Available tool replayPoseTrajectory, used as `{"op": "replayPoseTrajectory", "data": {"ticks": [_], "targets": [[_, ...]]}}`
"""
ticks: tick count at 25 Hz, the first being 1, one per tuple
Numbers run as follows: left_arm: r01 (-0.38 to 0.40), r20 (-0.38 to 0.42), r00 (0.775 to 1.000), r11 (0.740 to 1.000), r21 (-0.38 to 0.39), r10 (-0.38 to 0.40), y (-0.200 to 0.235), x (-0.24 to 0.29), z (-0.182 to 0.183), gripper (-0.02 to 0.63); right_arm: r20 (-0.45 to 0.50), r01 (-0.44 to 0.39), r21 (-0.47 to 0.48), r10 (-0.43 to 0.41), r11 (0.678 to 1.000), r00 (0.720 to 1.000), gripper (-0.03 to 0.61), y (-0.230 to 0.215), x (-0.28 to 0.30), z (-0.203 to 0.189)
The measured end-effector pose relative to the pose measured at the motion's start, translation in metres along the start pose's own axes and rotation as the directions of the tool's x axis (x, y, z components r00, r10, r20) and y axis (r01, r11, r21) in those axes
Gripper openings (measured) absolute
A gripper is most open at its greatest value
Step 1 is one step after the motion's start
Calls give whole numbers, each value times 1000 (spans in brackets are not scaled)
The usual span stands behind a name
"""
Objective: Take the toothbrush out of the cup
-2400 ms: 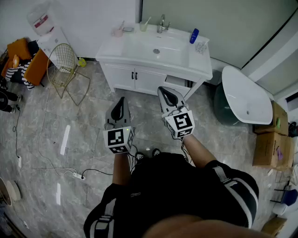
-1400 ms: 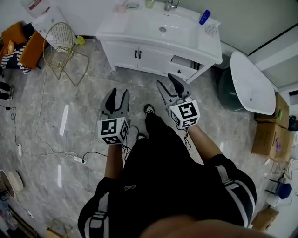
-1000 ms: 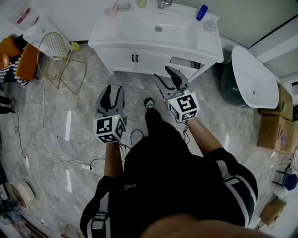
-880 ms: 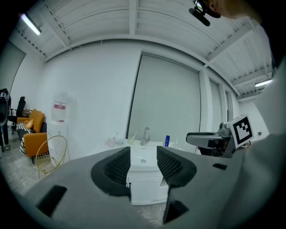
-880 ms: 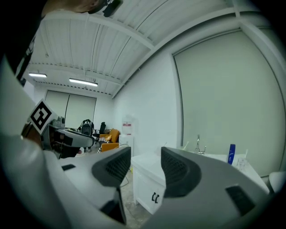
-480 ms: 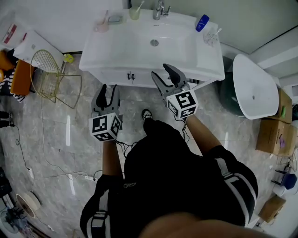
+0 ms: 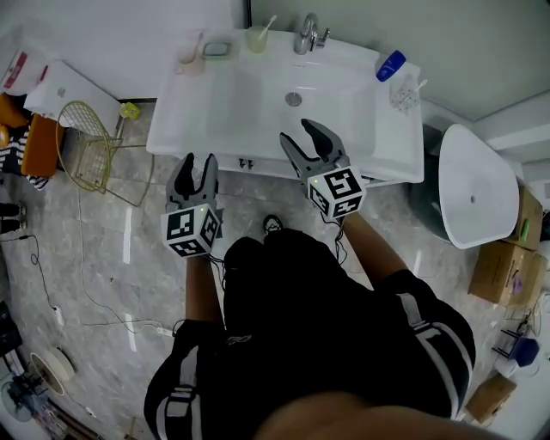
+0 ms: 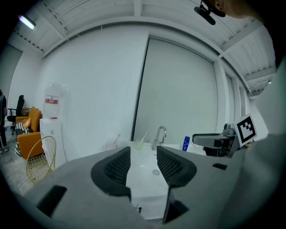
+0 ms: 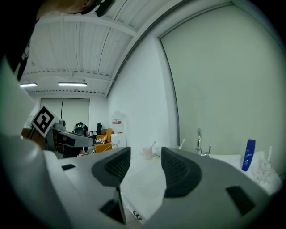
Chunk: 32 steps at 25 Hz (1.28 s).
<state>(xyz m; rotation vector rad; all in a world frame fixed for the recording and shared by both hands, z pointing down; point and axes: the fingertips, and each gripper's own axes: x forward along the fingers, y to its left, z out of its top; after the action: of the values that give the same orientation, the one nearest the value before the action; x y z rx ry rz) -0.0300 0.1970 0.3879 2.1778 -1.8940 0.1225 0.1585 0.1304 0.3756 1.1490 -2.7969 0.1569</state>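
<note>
The left gripper [image 7: 196,163] and the right gripper [image 7: 301,137] hover at the front edge of the white sink surface [image 7: 215,103], each with fingers spread apart, gripping nothing. The toothbrush [image 7: 267,24] leans in the pale green cup [image 7: 256,39] at the back, just left of the faucet [image 7: 308,33].

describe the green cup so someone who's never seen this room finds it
Find the white vanity and follow its back edge to the faucet. In the head view the cup stands just left of the faucet, with a toothbrush leaning out. It is pale green, while the pink cup sits further left and the clear glass at the right.
</note>
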Motion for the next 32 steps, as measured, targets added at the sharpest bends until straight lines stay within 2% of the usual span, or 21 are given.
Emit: {"op": "replayPoseTrajectory", "data": {"ticks": [10, 17, 22, 32], "targets": [[0, -7, 1000, 1000, -9, 0, 46, 60, 19, 193, -10, -5, 10, 6, 1000, 1000, 221, -23, 75, 8], [35, -8, 999, 999, 29, -34, 90, 130, 45, 192, -1, 50, 14, -50, 999, 999, 221, -55, 141, 23], [77, -40, 996, 996, 39, -76, 115, 174, 59, 192, -22, 86, 31, -85, 996, 996, 221, -69, 180, 28], [144, -125, 982, 990, 9, -142, 150, 247, 55, 193, -115, 137, 49, -131, 989, 985, 221, -90, 236, 14]]}}
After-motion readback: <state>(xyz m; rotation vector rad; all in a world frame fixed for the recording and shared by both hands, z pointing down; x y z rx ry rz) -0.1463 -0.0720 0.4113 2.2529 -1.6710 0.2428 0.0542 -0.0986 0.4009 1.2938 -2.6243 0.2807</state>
